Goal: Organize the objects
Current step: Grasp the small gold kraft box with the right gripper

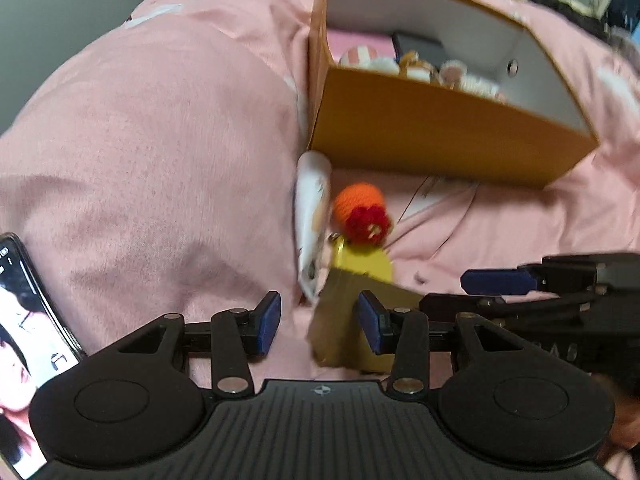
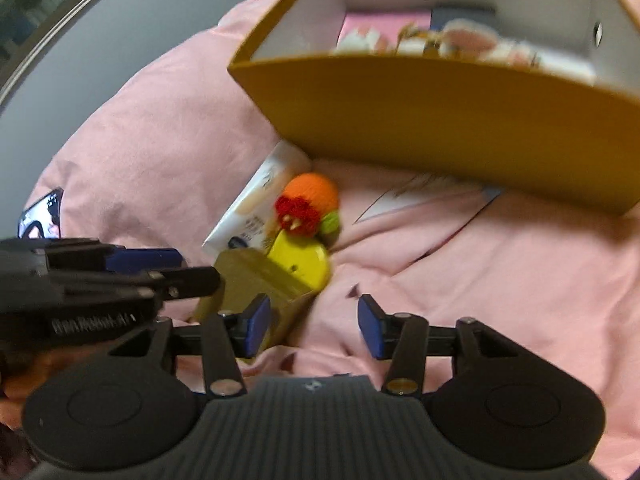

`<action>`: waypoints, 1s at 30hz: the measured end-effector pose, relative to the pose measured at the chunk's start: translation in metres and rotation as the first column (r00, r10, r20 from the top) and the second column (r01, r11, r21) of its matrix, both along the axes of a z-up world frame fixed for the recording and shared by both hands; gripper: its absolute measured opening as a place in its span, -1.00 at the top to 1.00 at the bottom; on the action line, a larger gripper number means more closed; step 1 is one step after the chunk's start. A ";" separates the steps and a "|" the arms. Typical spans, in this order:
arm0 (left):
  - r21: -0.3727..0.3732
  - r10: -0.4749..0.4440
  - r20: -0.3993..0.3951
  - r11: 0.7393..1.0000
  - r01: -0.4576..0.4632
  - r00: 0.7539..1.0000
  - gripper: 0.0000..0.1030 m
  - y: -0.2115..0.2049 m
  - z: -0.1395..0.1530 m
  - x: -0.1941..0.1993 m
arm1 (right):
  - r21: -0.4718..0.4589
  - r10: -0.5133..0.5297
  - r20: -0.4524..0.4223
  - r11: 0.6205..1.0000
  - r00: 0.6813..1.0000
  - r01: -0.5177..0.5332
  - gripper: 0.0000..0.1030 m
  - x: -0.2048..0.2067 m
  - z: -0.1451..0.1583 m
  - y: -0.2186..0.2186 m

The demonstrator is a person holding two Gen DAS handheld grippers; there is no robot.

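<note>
Pink bedding (image 1: 140,152) as work surface; no counter here. Orange-brown box (image 1: 432,140) open-topped, white inside, resting toward the far edge of the bedding. Already inside: several small knitted pieces, a dark flat item and something pink, blurred. Probably the collection bin for the task.

Loose items clustered on the bedding just beside the box's near wall: white tube (image 2: 256,200) lying flat, one end touching the box's near corner; crocheted orange ball (image 2: 314,192) with red flower and green bit, against the tube; yellow flat piece (image 2: 302,258) touching the flower; olive-gold box (image 2: 256,280) nearest the grippers, tilted. White card (image 2: 424,196) partly tucked under the big box.

Left gripper (image 1: 318,320): fingers spread, olive-gold box partly between them, pads not seen pressing on it. Right gripper (image 2: 314,322): fingers spread, only bedding between; left pad just in front of the olive-gold box's corner. Both angled down at the cluster, side by side. Judged: lining up a pick of the gold box, still loose on the bedding.

Writing: lettering on the left gripper's body, too blurred to read reliably. Print on tube illegible. Phone (image 1: 24,320) at the near left edge of the bedding, screen lit.
</note>
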State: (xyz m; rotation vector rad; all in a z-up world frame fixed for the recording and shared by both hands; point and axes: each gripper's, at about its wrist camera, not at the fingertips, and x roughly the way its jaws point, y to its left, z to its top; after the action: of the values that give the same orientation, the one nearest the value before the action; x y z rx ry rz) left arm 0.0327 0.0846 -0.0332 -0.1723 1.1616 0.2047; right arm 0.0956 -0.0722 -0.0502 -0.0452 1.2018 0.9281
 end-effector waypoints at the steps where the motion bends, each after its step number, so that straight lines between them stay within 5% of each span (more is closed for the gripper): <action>1: 0.023 -0.015 -0.010 1.000 0.015 1.000 0.06 -0.003 -0.001 0.000 | 0.006 -0.001 -0.027 1.000 1.000 0.001 0.01 0.000 -0.004 0.002; 17: 0.128 -0.035 -0.051 0.991 0.042 0.998 0.30 -0.004 -0.003 -0.010 | 0.100 -0.002 -0.281 0.994 0.960 0.032 -0.03 0.011 -0.037 0.019; 23: 0.135 -0.039 -0.060 0.990 0.047 0.997 0.32 -0.008 -0.005 -0.008 | 0.097 -0.039 -0.365 0.992 0.930 0.080 -0.36 0.013 -0.052 0.029; 30: 0.138 -0.043 -0.058 0.989 0.051 0.997 0.27 -0.012 -0.008 -0.008 | 0.108 -0.030 -0.301 0.992 0.953 0.065 -0.09 0.005 -0.037 0.034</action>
State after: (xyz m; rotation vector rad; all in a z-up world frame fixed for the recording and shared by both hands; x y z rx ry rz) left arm 0.0243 0.0731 -0.0408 -0.0159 1.2002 0.2496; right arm 0.1011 -0.0381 -0.0875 0.2247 1.4185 0.9847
